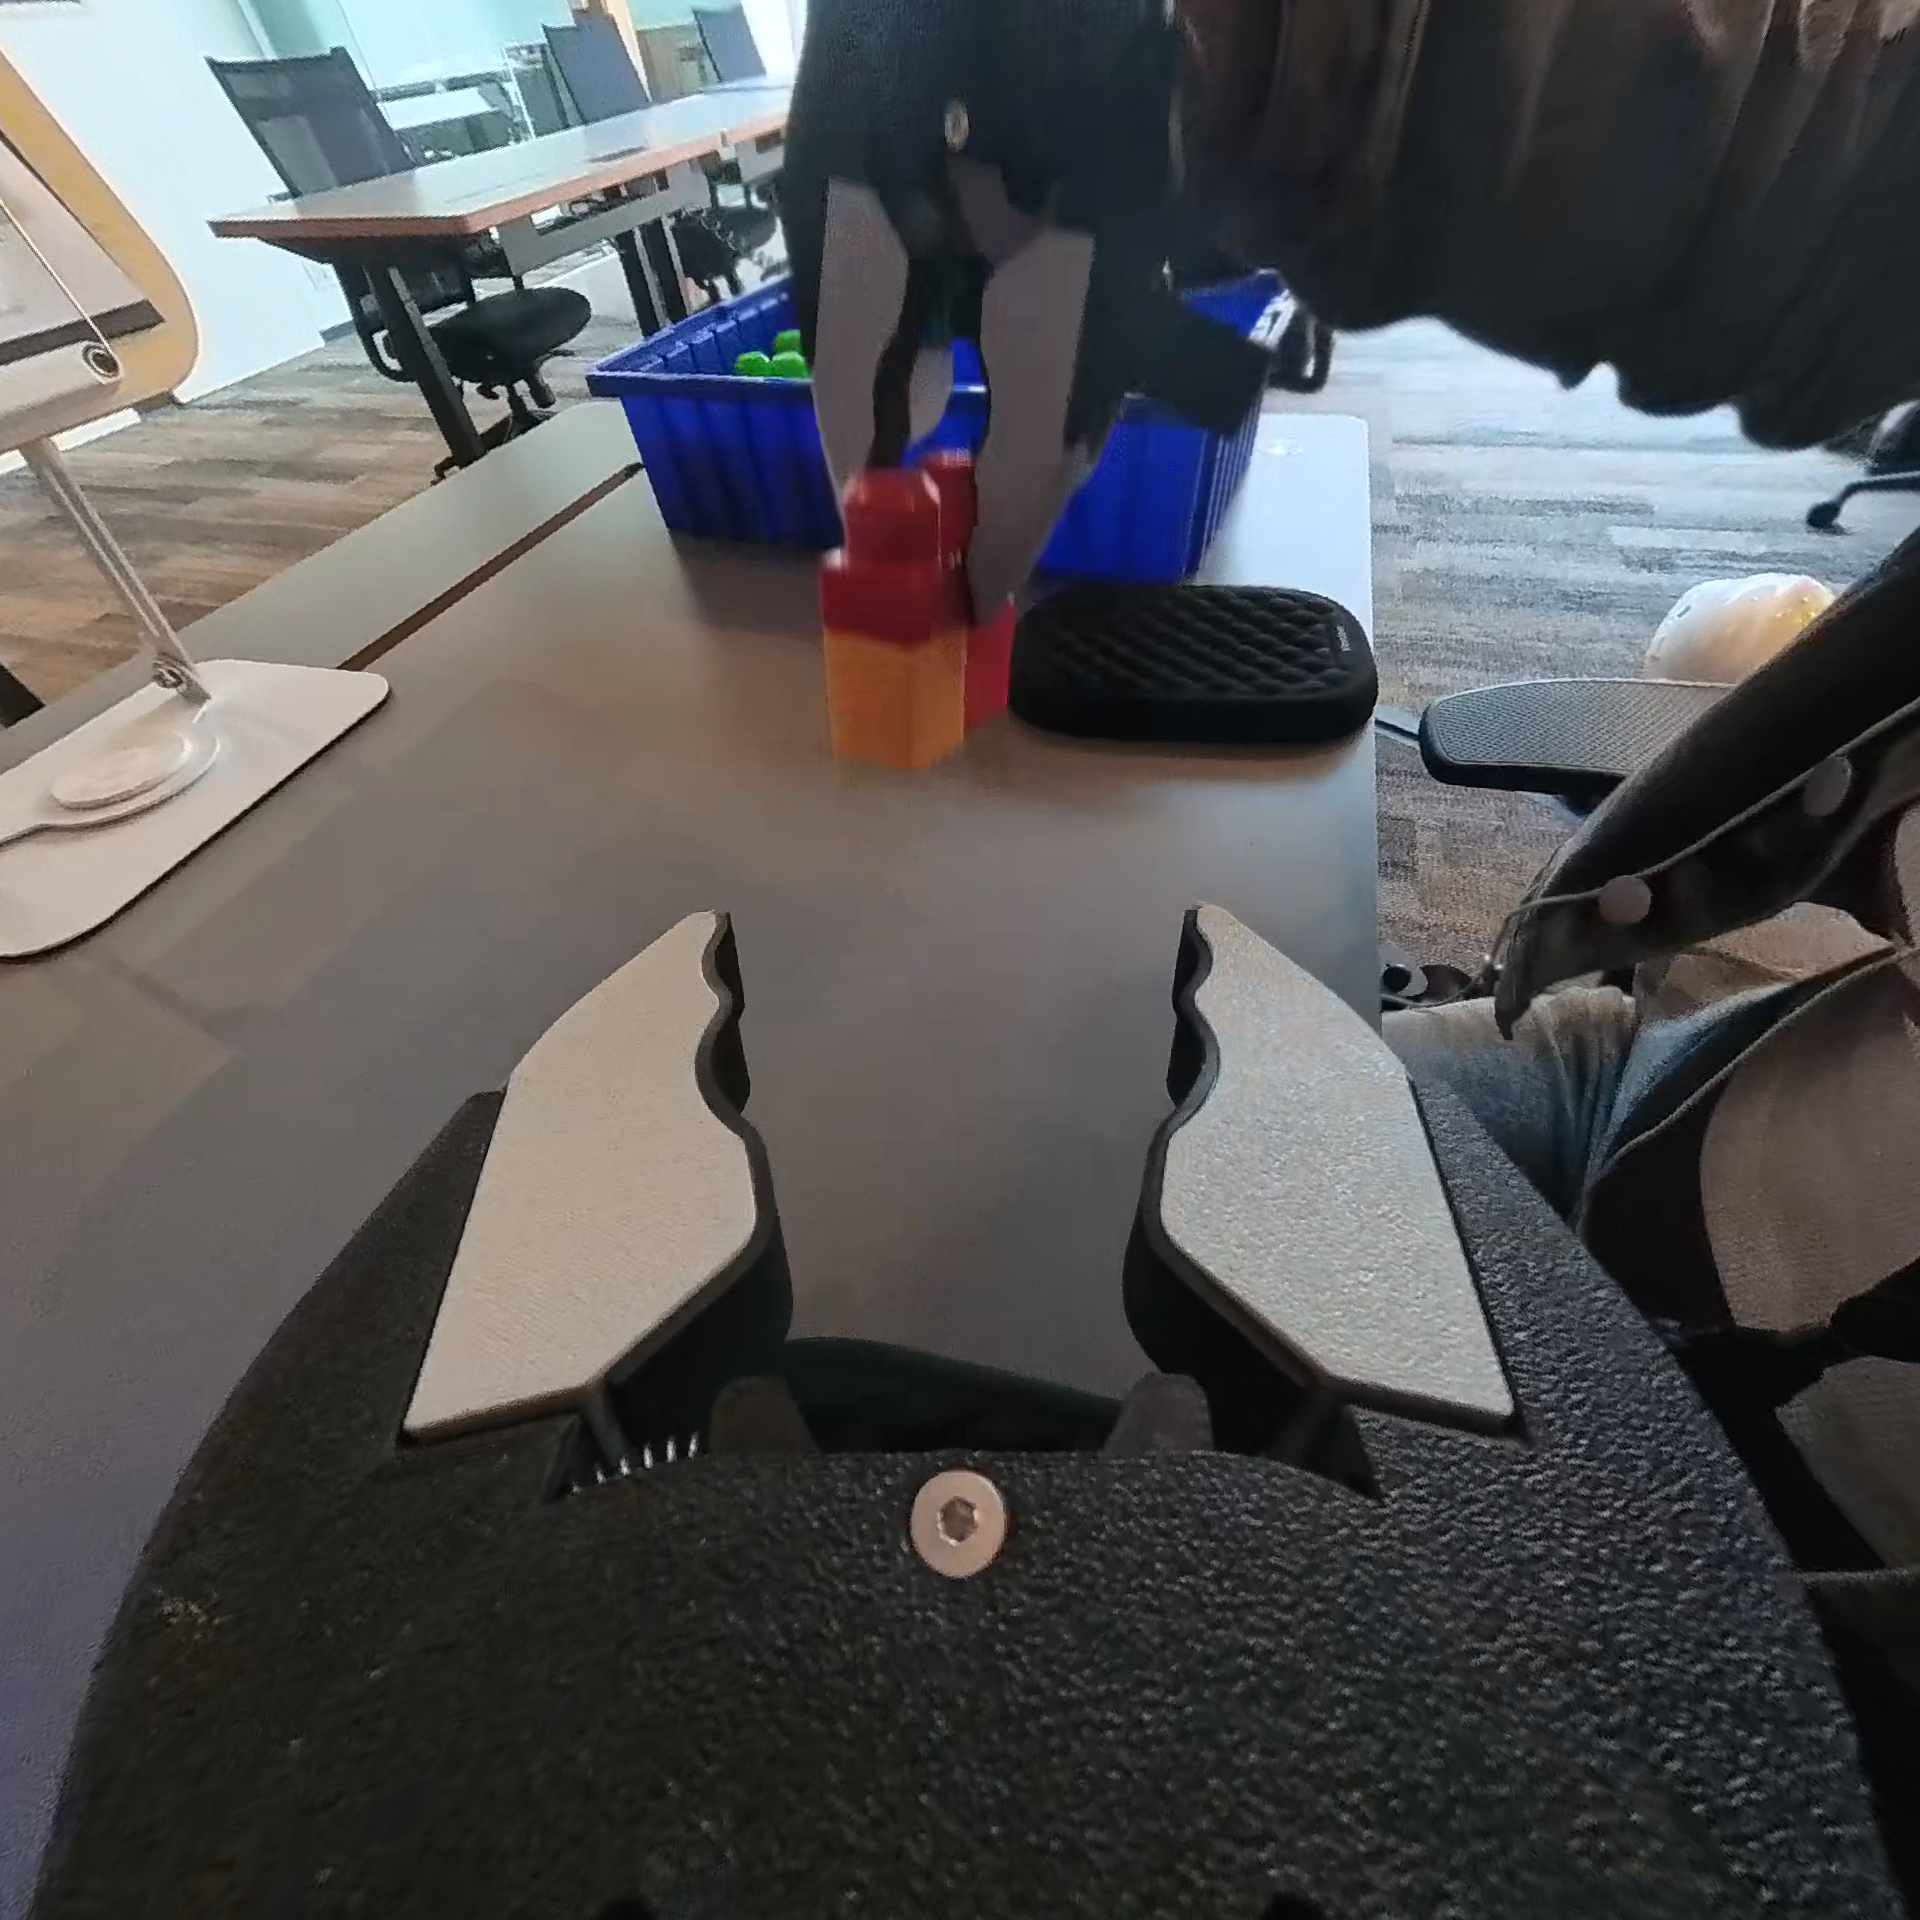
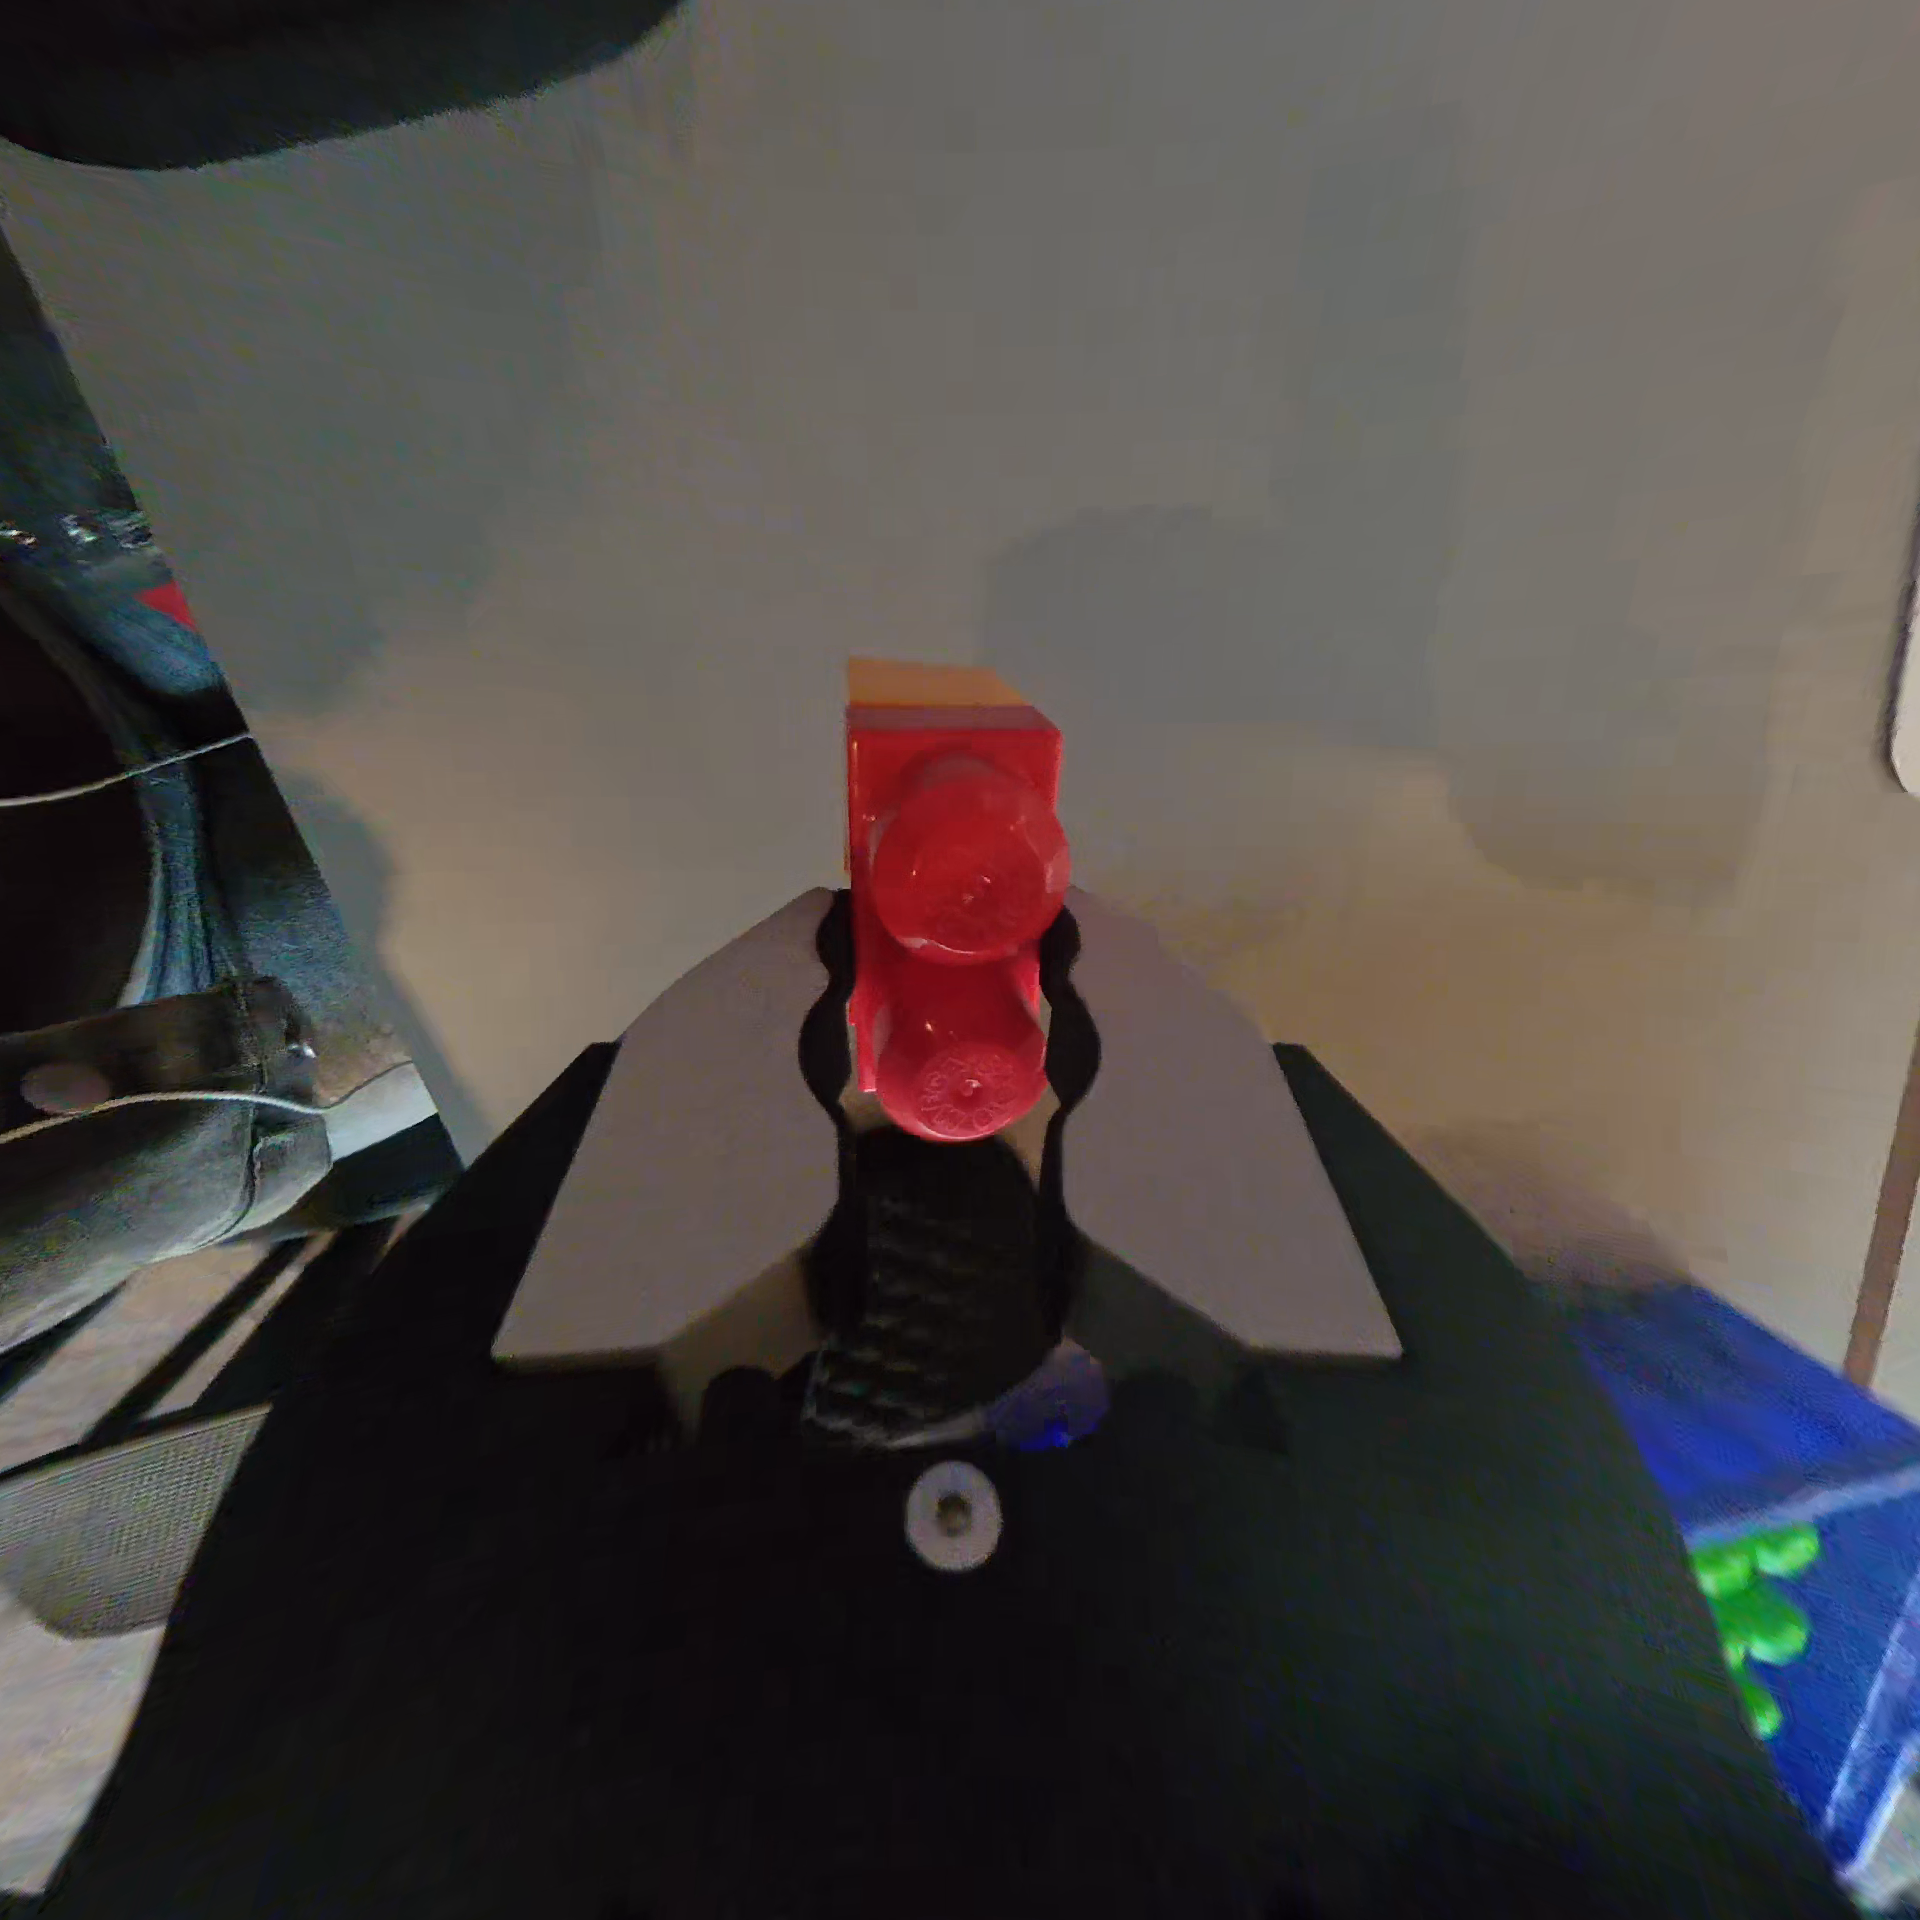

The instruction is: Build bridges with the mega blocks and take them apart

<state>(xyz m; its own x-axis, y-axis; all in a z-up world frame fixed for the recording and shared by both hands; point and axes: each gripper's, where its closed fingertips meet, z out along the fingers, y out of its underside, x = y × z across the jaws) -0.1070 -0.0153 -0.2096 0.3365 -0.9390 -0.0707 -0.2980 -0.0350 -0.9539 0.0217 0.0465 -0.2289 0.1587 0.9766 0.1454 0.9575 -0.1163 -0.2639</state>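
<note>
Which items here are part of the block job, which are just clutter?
In play:
- red two-stud plastic block, top of the stack
- orange plastic block beneath it
- second red block behind
- blue plastic bin with green blocks
- right gripper, closed on the top block
- left gripper, open, empty

Clutter:
- black quilted wrist pad
- white stand base
- office chairs

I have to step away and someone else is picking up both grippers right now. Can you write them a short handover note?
Left gripper: open, empty, hovering over the bare near part of the table.
Right gripper: closed around the red block, from above.
Red block sits on an orange block, beside the black wrist rest.
Green blocks lie in the blue bin.
Whether you are building or dismantling, I cannot tell; no finished bridge visible.
</note>
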